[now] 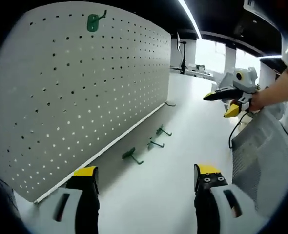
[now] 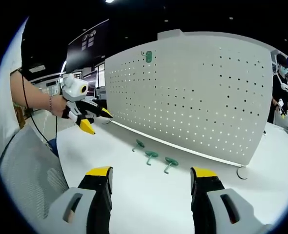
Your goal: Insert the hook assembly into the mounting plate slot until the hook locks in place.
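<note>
Left tool [image 1: 146, 178] wide, empty, raised | right tool [image 2: 151, 180] wide, empty | pegboard [image 1: 85, 87] ahead

No lettering is legible anywhere. The dark screen [image 2: 88, 41] hanging behind the pegboard [image 2: 193, 92] carries pale marks, but they are too blurred to read.

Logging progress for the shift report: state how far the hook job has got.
Done: one green hook already hangs high on the pegboard. In hand: nothing; the left gripper and right gripper are open and empty. Left: three green hooks lie on the white table.
</note>
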A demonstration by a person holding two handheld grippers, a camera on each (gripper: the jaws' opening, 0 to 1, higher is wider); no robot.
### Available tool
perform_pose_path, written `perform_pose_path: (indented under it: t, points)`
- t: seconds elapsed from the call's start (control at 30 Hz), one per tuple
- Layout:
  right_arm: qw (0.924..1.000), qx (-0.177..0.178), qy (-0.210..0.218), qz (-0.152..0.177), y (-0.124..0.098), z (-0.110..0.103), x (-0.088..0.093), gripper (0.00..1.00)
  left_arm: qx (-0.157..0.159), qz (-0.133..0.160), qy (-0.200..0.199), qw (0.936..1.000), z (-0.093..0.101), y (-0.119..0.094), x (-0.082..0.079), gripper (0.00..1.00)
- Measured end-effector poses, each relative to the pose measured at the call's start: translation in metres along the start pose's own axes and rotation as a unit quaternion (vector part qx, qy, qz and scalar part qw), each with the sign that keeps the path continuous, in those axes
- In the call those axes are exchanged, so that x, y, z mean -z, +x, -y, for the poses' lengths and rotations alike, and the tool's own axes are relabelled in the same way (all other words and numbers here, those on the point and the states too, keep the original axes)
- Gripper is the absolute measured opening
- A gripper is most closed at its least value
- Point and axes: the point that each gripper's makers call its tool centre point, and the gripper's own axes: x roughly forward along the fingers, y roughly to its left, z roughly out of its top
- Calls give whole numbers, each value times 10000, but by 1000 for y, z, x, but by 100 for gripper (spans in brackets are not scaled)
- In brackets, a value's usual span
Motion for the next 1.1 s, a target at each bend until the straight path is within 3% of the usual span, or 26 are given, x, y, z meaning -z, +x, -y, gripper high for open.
perform_pose_path:
  t: [0.7, 1.1]
  points:
    - [9999, -13, -106, -76, 3, 0, 1, 62, 458, -658, 782, 9937, -25, 25, -1, 81]
    - [9999, -2, -95, -85, 0, 1, 2, 62, 711, -1090, 1273, 9833, -31, 39, 3, 81]
